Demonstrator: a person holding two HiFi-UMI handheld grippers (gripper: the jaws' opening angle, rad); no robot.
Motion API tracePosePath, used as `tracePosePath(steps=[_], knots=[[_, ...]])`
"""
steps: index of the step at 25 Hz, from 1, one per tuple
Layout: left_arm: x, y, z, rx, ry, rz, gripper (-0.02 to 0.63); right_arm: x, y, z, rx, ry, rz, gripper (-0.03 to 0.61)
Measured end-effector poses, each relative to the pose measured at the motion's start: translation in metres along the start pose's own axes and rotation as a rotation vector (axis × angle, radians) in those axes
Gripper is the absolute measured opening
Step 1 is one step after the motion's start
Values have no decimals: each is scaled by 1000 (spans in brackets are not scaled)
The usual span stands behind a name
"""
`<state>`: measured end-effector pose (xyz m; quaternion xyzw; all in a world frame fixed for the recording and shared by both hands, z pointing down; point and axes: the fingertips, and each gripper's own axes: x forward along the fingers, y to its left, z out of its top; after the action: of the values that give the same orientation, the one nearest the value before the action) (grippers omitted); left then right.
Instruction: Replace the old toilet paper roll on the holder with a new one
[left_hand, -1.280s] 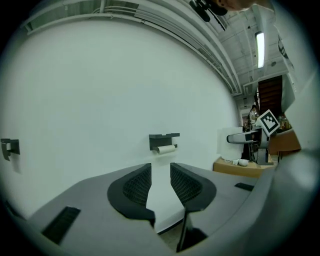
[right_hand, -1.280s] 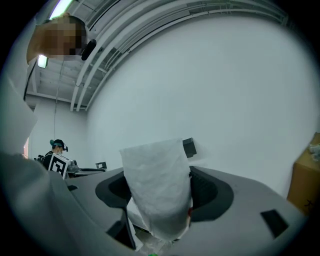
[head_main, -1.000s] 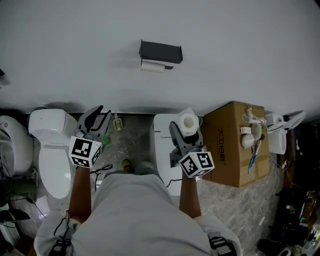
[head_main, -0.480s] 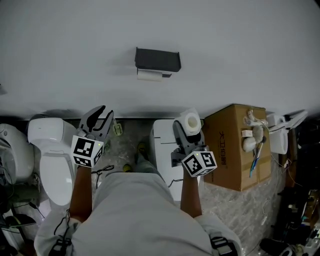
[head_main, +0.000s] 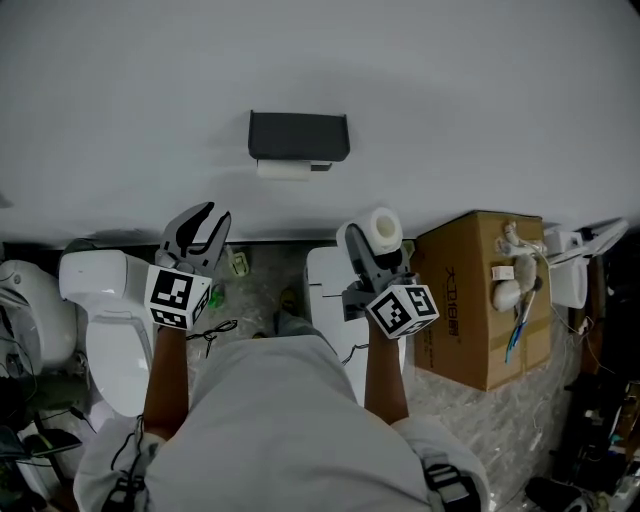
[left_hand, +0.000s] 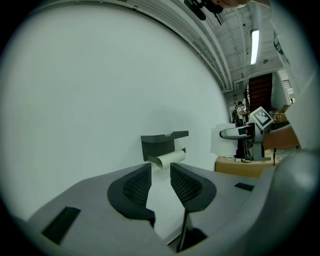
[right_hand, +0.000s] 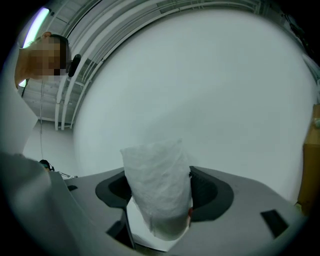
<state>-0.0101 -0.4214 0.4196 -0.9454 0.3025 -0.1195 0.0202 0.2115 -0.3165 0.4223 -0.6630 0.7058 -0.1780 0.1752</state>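
shirt (head_main: 270, 420): grey, filling the bottom of my head view, with both forearms reaching forward from it.
left gripper (head_main: 208, 220): I am reading its jaws as standing apart with a narrow gap. Nothing is lying between the pads (left_hand: 135, 186). It is hanging above the right edge of the left toilet and pointing at the wall.
right gripper (head_main: 372, 245): it is grasping the new roll, with a pad pressing on each side.
new roll (head_main: 382, 227): white and full, standing on end between the right jaws with its core opening facing up at me.
left toilet (head_main: 105, 310): white, sitting below the left gripper.
middle toilet (head_main: 325, 290): white, showing beneath the right gripper.
cardboard box (head_main: 470, 290): brown, standing just right of the middle toilet. Small pale items are lying on top, and they are too small for me to name.
wall (head_main: 450, 90): plain white, filling the upper half.
holder (head_main: 298, 134): a dark bracket mounted on the wall, well apart from both grippers.
old roll (head_main: 285, 170): it is hanging just under the holder. It is looking thin, possibly nearly spent, though I cannot be sure at this range.
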Motion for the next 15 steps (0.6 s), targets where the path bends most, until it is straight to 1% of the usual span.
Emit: tracePosePath(steps=[6, 8, 12, 15], knots=[[27, 2, -1, -3, 22, 3, 129, 28, -19, 7, 31, 13, 5, 328], [37, 1, -1, 13, 31, 0, 129, 35, -23, 11, 48, 4, 14, 328], [56, -8, -1, 132, 63, -7, 129, 43, -33, 14, 68, 0, 18, 328], [69, -16, 1, 249, 97, -14, 129, 47, -39, 15, 85, -3, 29, 328]])
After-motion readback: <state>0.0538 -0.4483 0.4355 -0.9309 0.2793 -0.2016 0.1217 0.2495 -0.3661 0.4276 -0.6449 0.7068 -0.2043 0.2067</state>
